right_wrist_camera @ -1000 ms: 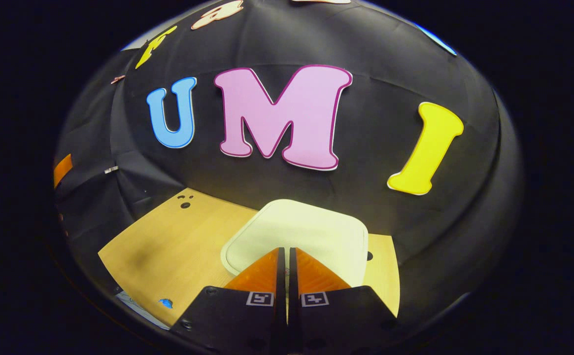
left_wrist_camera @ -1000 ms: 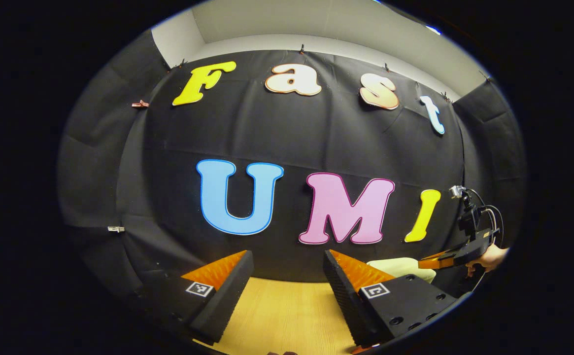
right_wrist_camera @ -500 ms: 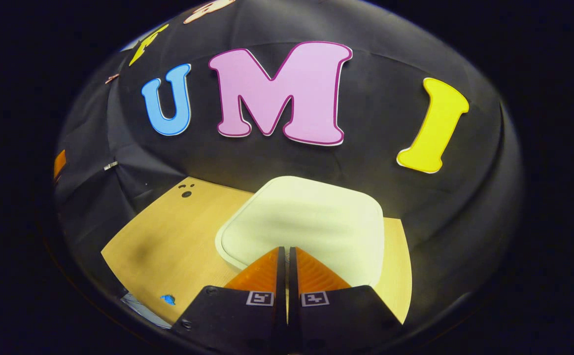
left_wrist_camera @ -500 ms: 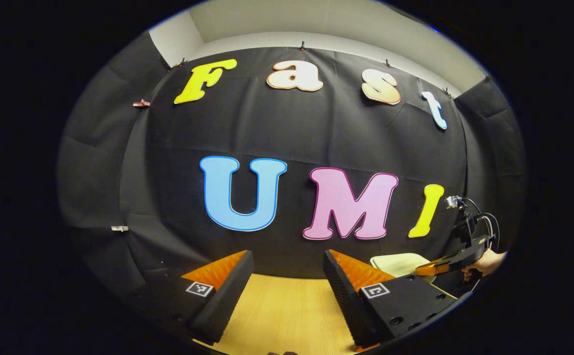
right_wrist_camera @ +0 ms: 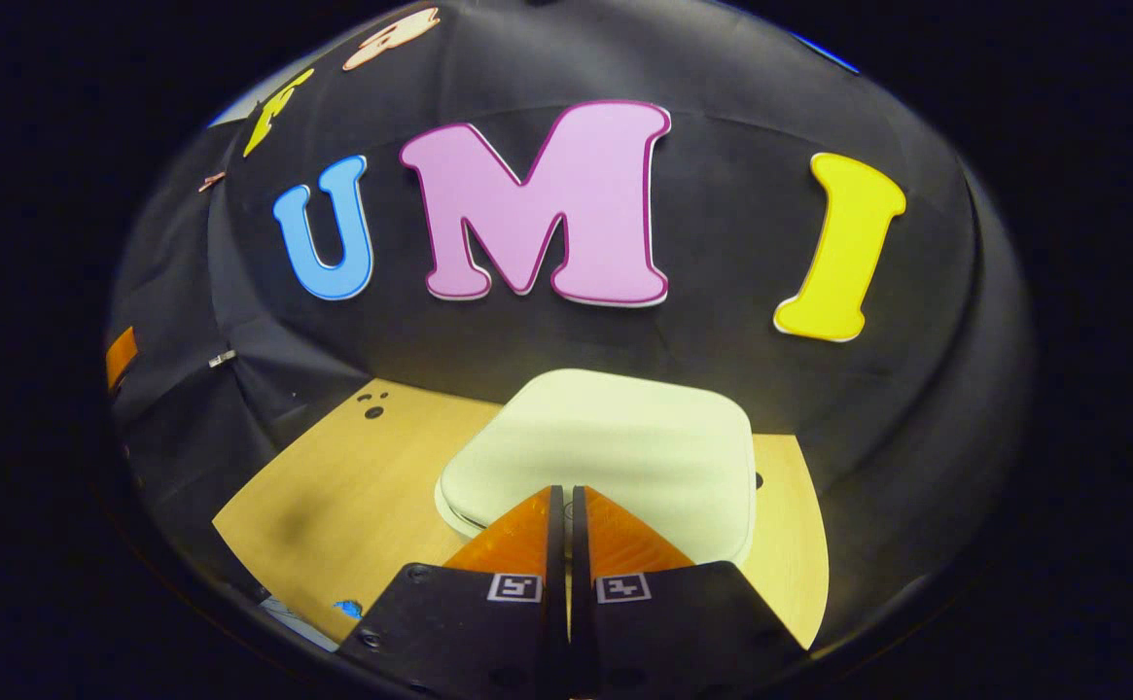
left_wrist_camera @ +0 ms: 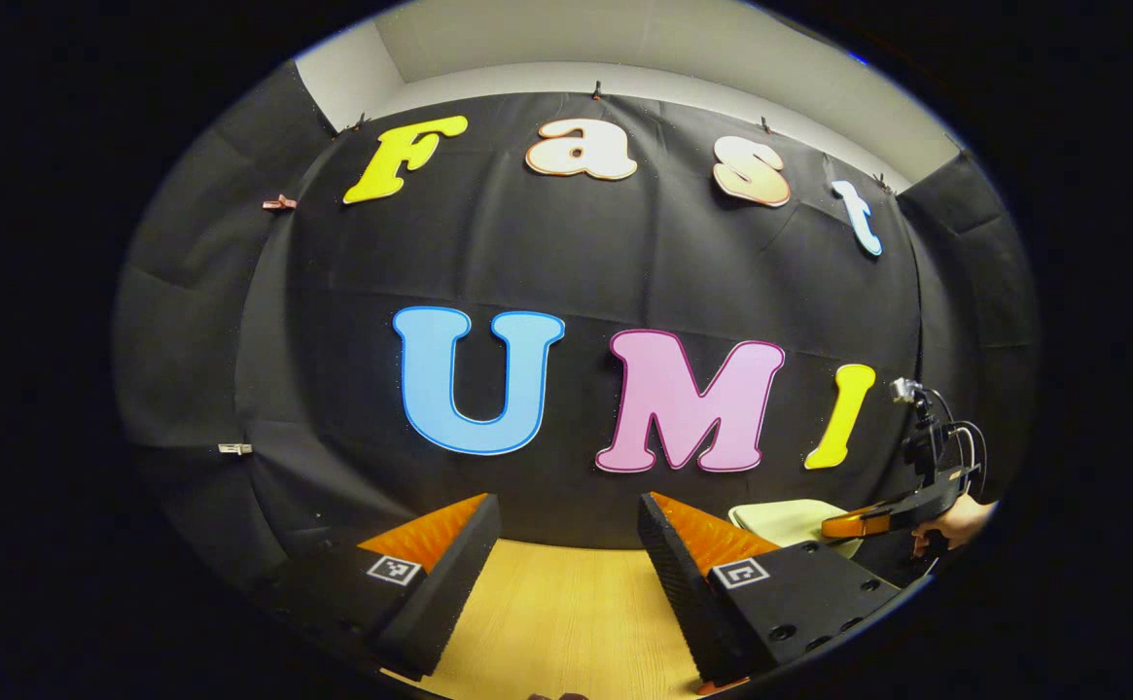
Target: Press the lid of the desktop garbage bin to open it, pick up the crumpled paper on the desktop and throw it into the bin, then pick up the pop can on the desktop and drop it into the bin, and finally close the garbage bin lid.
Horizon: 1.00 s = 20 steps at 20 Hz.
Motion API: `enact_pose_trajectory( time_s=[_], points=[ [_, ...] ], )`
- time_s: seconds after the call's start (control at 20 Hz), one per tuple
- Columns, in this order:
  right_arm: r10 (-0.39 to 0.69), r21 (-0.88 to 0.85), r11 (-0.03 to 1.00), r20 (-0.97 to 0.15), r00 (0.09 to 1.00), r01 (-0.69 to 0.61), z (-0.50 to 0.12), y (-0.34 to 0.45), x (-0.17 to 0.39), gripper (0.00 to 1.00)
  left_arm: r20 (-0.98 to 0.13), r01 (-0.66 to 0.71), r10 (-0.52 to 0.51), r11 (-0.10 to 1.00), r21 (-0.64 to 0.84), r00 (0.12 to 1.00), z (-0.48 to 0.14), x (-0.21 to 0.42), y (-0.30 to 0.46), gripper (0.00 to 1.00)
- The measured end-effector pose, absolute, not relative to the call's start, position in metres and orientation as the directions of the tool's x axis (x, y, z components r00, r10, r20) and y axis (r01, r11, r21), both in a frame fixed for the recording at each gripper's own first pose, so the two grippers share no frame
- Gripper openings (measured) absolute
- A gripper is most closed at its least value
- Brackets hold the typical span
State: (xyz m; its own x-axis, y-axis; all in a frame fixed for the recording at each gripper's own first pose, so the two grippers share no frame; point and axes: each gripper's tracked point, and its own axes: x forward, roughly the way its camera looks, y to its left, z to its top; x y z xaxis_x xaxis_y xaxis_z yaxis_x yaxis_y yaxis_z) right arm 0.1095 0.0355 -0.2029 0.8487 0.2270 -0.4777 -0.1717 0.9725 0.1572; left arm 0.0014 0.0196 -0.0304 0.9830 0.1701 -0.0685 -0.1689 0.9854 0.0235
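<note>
A pale wooden worktop (right_wrist_camera: 352,506) runs up to the black cloth wall (left_wrist_camera: 566,253) of the booth, and a few small dark holes (right_wrist_camera: 370,408) mark its far left part near the cloth. A small blue scrap (right_wrist_camera: 347,609) lies at the near left edge of the worktop in the right gripper view. Above the cloth, a strip of plain light wall (left_wrist_camera: 644,49) shows in the left gripper view. Nothing stands between the right hand-held gripper and the bin.

The right hand-held gripper (right_wrist_camera: 567,498) is clenched, its two fingers pressed together with only a thin seam between them and nothing held. Its tips lie over the near edge of the cream, rounded-square plastic lid (right_wrist_camera: 615,457) of the desktop garbage bin; whether they actually touch the lid cannot be told. The lid lies flat and closed on the bin, directly ahead of these fingers and towards the cloth wall.

The left hand-held gripper (left_wrist_camera: 566,525) is released, its fingers spread wide over bare worktop (left_wrist_camera: 566,612), grasping nothing. In its view the cream lid (left_wrist_camera: 785,520) sits off to the right, behind its right-hand finger, with the right hand-held gripper (left_wrist_camera: 853,525) reaching over it and a hand (left_wrist_camera: 955,523) holding that gripper at the edge.
</note>
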Motion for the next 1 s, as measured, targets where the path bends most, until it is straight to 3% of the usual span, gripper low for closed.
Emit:
enact_pose_trajectory(
  time_s=[0.65, 1.0],
  points=[
    [0.18, 0.091, 0.983, -0.318, 0.931, -0.159, -0.143, 0.023, 0.104, 0.05, -0.078, -0.155, 0.155, 0.988, 0.008, 0.985, -0.035, -0.003, 0.018, 0.93],
    [0.193, 0.089, 0.981, -0.358, 0.914, -0.172, -0.145, 0.022, 0.085, 0.05, -0.119, -0.101, 0.099, 0.995, -0.011, 0.988, -0.062, -0.013, 0.008, 0.93]
  ],
)
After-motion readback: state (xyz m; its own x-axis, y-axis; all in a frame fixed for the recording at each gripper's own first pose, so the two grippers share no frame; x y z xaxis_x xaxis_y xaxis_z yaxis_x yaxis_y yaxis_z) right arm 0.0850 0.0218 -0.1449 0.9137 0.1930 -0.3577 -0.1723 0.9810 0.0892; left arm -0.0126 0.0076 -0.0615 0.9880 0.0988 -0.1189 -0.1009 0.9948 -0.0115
